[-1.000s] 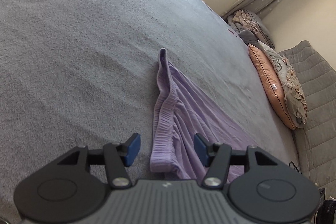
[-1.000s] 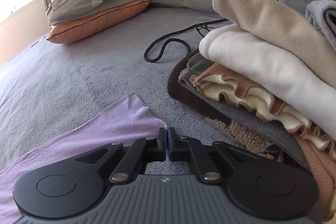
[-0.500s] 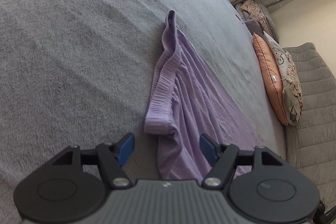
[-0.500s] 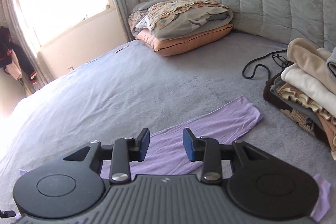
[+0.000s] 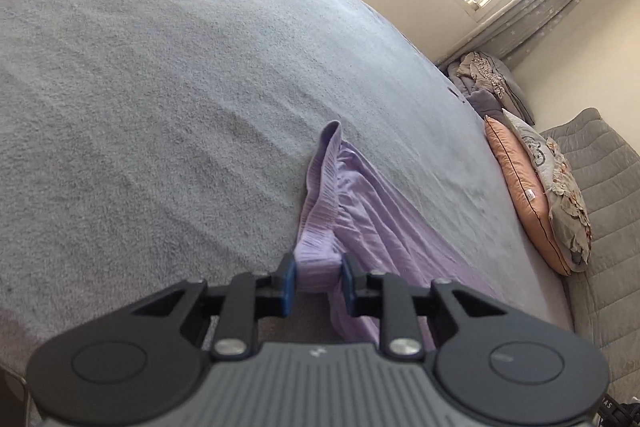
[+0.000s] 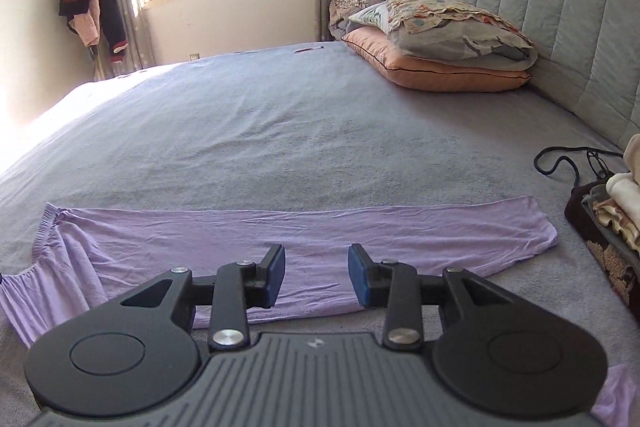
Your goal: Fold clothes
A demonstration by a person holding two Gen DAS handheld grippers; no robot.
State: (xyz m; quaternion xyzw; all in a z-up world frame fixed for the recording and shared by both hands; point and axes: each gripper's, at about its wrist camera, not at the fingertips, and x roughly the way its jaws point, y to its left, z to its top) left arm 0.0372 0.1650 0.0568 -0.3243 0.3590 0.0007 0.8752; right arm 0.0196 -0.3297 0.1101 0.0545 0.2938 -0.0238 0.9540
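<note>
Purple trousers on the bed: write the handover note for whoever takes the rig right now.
Left gripper: jaws closing on the waistband of the purple trousers.
Right gripper: open, empty, above a trouser leg.
Trousers lie lengthwise across the grey bed; folded pile sits at the right edge.
Done: trousers laid out flat.
Left: no fold made yet.

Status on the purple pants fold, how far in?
Done: folded stack at the right. In hand: left gripper closing on the waistband of the purple pants; right gripper open over a leg, holding nothing. Left: pants lie full length, no fold yet.
</note>
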